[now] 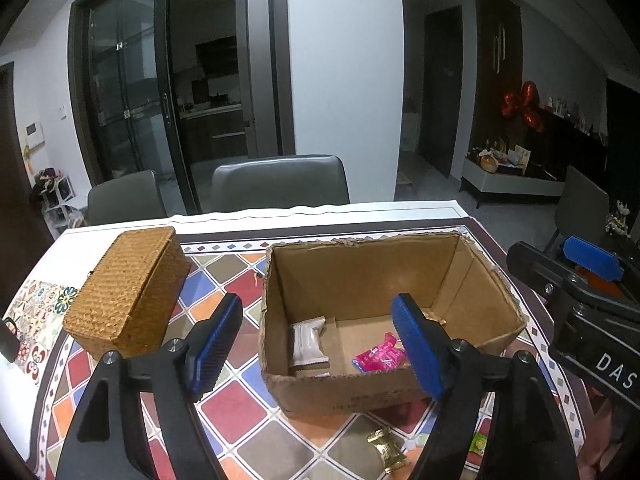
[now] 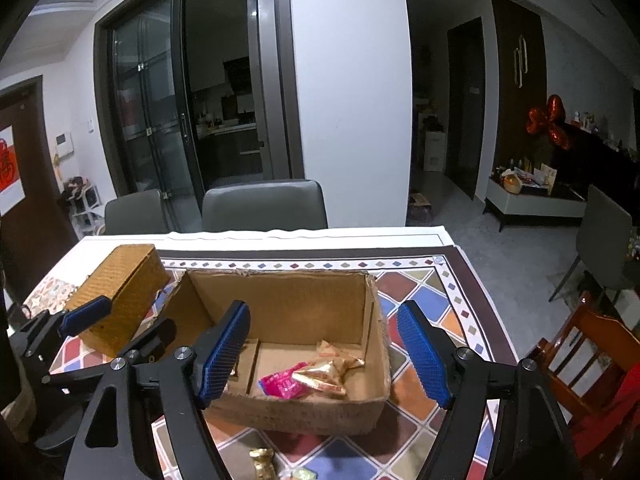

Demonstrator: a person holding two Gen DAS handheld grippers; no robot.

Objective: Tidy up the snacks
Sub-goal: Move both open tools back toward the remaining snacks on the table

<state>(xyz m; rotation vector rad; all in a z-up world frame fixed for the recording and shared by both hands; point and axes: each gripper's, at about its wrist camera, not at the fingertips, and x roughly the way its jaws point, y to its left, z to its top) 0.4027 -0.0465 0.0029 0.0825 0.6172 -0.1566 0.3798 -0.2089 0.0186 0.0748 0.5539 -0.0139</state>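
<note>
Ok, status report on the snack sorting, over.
Left gripper and right gripper open, empty. Open brown cardboard box holds pink wrapper, white packet. Gold-wrapped candy outside box. Nothing blocking.

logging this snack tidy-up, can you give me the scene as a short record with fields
surface: table with a patterned tablecloth
cardboard box: open top, on the cloth
in box: pink packet, gold packets, white packet
outside box: gold packet and green packet on the cloth in front of it
wicker box: lid shut, left of the cardboard box
left gripper: open, empty
right gripper: open, empty
</note>
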